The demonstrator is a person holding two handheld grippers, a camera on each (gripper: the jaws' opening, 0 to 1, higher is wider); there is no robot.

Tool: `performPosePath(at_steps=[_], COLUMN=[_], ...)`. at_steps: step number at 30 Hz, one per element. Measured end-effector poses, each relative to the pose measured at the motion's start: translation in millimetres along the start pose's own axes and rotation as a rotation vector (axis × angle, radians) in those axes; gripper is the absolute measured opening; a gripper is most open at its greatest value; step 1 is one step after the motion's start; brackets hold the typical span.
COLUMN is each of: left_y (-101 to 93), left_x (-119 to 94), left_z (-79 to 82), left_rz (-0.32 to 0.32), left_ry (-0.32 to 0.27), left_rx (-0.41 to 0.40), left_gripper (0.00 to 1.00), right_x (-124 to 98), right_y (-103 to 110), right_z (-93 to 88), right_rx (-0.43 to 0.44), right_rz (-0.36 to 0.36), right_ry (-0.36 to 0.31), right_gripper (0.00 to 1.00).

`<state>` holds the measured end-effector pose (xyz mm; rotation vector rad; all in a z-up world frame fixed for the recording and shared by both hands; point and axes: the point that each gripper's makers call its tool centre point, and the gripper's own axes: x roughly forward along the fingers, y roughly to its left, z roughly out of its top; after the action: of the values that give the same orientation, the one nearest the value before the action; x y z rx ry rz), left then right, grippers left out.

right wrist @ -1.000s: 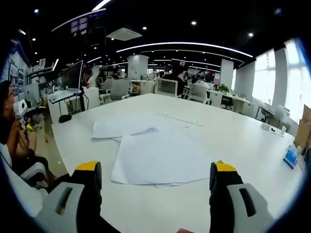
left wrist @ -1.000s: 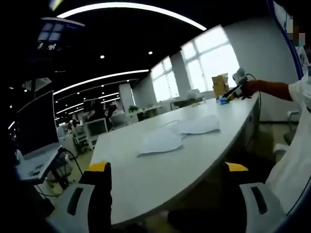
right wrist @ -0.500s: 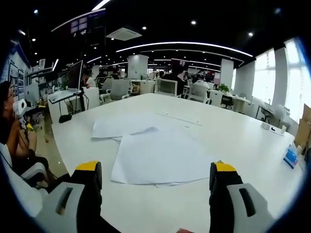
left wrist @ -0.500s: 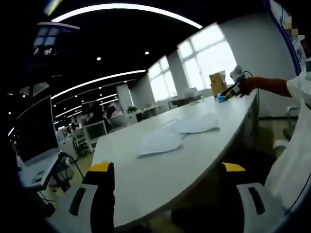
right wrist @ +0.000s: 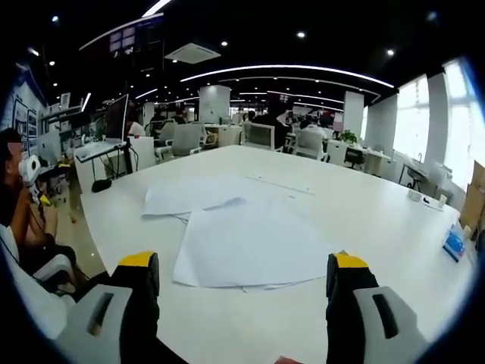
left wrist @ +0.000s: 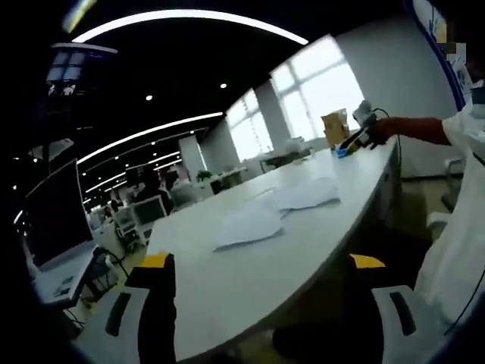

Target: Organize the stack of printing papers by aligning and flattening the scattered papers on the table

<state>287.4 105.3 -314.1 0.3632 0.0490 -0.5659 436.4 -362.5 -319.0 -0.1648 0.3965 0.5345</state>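
Loose white papers lie scattered on a long white table (right wrist: 364,220). One broad sheet (right wrist: 254,243) lies just beyond my right gripper (right wrist: 242,262), overlapping a second sheet (right wrist: 189,197) farther left. The right gripper hovers open over the near table edge, holding nothing. From the left gripper view the same papers (left wrist: 250,224) (left wrist: 307,193) lie mid-table, well ahead. My left gripper (left wrist: 262,262) is open and held off the table's end, apart from the papers. The right gripper (left wrist: 356,136) appears far right in a person's hand.
A brown cardboard box (left wrist: 333,127) and a small blue item (right wrist: 453,243) stand near the table's far side. Office desks, monitors (right wrist: 261,135) and chairs surround the table. A person's white sleeve (left wrist: 462,250) is close on the right.
The left gripper view has tilted slightly, so its camera moved a little. Papers and right gripper view are unchanged.
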Motion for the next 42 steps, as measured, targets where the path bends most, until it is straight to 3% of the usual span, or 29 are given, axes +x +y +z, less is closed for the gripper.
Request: performPosePath(at_steps=[7,12,24,42], left_y=[-3.2,-6.7,-14.1,-20.0], left_x=[-3.5,-3.8,-6.6,-7.6], left_z=[11.9,14.2,20.2,1.3], left_rz=[-0.023,-0.040,-0.084,-0.081], left_ry=[-0.056,-0.066,-0.104,-0.019], left_rx=[-0.014,0.010,-0.032,-0.024], left_gripper=[0.96,0.97,0.97,0.96], right_x=[0.9,0.8,4.7,27.4], right_y=[-2.2,-2.1,-3.7,-11.6], right_z=[0.1,0.3,-2.0,0.9], right_rx=[0.003,-0.003,0.000,0.004], right_rz=[0.003,0.004,-0.003,-0.008], right_ry=[0.000,0.003,0.021,0.050], right_gripper=[0.86,0.86,0.86,0.86])
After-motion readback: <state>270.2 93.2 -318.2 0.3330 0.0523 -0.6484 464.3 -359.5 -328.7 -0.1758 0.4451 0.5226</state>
